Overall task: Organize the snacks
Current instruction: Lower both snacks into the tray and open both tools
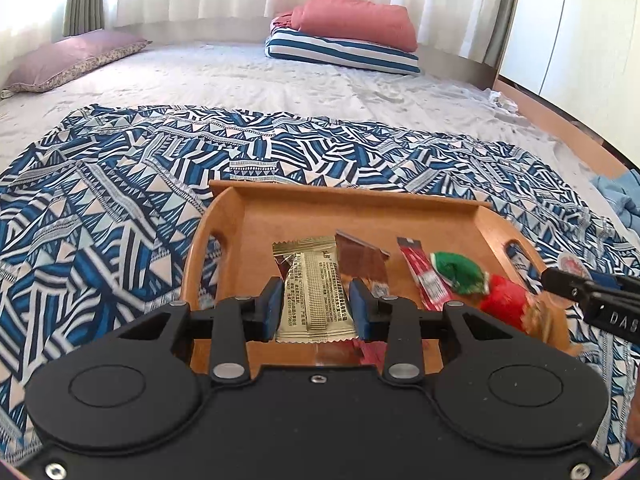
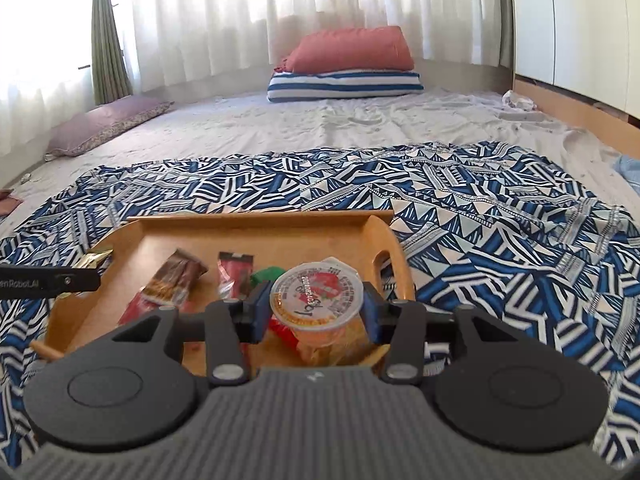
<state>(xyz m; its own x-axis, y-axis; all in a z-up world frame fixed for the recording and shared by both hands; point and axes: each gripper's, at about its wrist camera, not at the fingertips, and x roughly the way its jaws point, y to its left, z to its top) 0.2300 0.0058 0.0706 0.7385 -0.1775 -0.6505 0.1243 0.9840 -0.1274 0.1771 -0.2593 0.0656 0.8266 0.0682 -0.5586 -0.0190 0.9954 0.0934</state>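
Note:
A wooden tray [image 1: 352, 200] [image 2: 256, 222] rests on a blue patterned cloth [image 1: 100, 200] on the bed. My left gripper [image 1: 316, 304] is shut on a gold snack packet [image 1: 316, 292], held over the tray's near side. My right gripper [image 2: 316, 304] is shut on a jelly cup [image 2: 316, 300] with a printed lid, over the tray's right part. In the tray lie a brown wrapper [image 1: 360, 260] [image 2: 176, 280], a red stick packet [image 1: 424, 276] [image 2: 236, 276], a green wrapped candy [image 1: 460, 272] [image 2: 266, 274] and a red snack [image 1: 504, 304]. Each gripper's side shows at the edge of the other's view.
Far on the bed, a pink pillow [image 1: 356, 20] lies on a striped folded blanket [image 1: 344, 50]. A purple pillow [image 1: 72, 60] lies at the left by the curtains. A white wardrobe [image 2: 580, 20] stands at the right, and light blue fabric [image 1: 624, 196] lies near the bed's right edge.

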